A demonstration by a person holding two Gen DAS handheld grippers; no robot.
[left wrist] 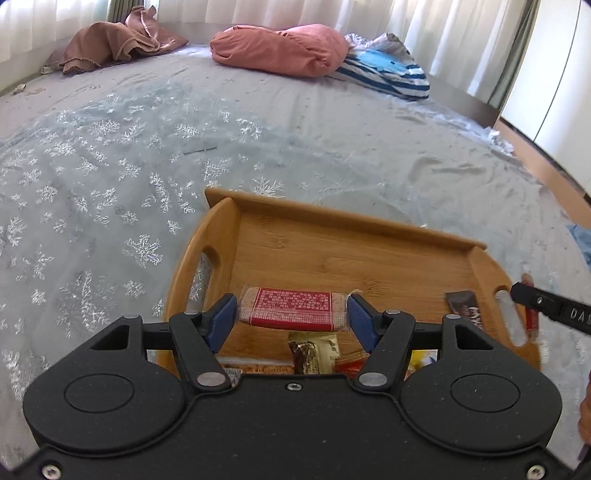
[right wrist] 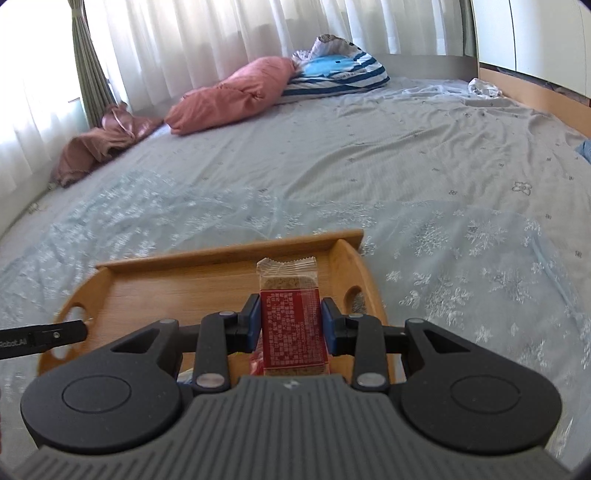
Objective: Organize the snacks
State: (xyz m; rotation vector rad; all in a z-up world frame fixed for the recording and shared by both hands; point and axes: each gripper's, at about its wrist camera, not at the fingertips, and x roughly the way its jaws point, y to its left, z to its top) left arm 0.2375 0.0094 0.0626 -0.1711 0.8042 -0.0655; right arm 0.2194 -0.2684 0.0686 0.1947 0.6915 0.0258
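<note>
Wide bed filling most of both views, covered by a pale grey-blue sheet with small flower prints, creased in places; over its near part, a sheer overlay with silver snowflakes. At the far edge, upper centre of the left wrist view, a salmon-pink pillow, touching a blue-and-white striped pillow on its right. Upper left, crumpled brown-pink cloth. Behind, across the top, white sheer curtains glowing with daylight, with a grey-green drape at the upper left of the right wrist view. At the right, a wooden bed frame and white cabinet doors
</note>
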